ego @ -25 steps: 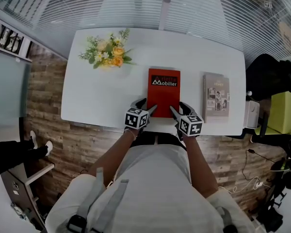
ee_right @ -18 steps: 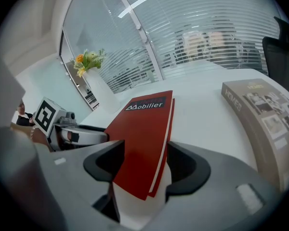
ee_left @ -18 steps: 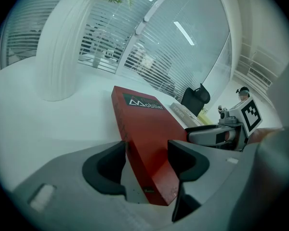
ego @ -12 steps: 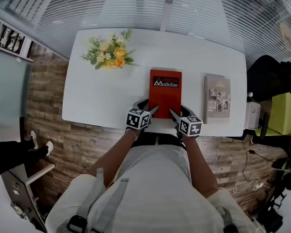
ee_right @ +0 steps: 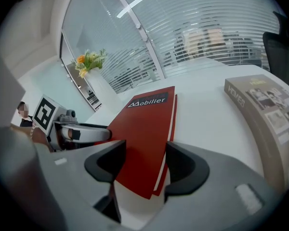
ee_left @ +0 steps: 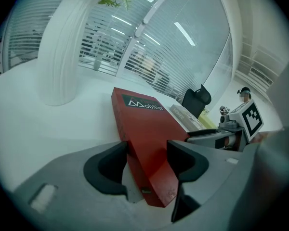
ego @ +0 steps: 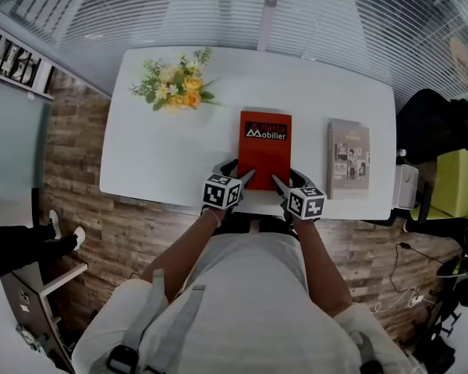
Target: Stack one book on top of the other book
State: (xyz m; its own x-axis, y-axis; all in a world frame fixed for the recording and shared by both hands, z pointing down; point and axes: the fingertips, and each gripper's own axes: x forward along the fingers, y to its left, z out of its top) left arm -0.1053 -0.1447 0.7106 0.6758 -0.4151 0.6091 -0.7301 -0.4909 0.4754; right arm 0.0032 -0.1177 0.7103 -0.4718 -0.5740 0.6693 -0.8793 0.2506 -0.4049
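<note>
A red book (ego: 264,146) with "Mobilier" on its cover lies mid-table on the white table (ego: 164,158). A grey book (ego: 348,158) lies flat to its right, a gap apart. My left gripper (ego: 242,179) is at the red book's near left corner and my right gripper (ego: 278,181) at its near right corner. In the left gripper view the red book (ee_left: 149,134) fills the gap of the left gripper (ee_left: 147,160), jaws against both faces. In the right gripper view the red book (ee_right: 144,129) sits the same way in the right gripper (ee_right: 145,165), with the grey book (ee_right: 265,114) beyond.
A bunch of yellow flowers (ego: 174,84) in a white vase (ee_left: 62,57) stands at the table's far left. A black chair (ego: 437,127) is past the right end. The table's near edge runs just under both grippers, against the person's body.
</note>
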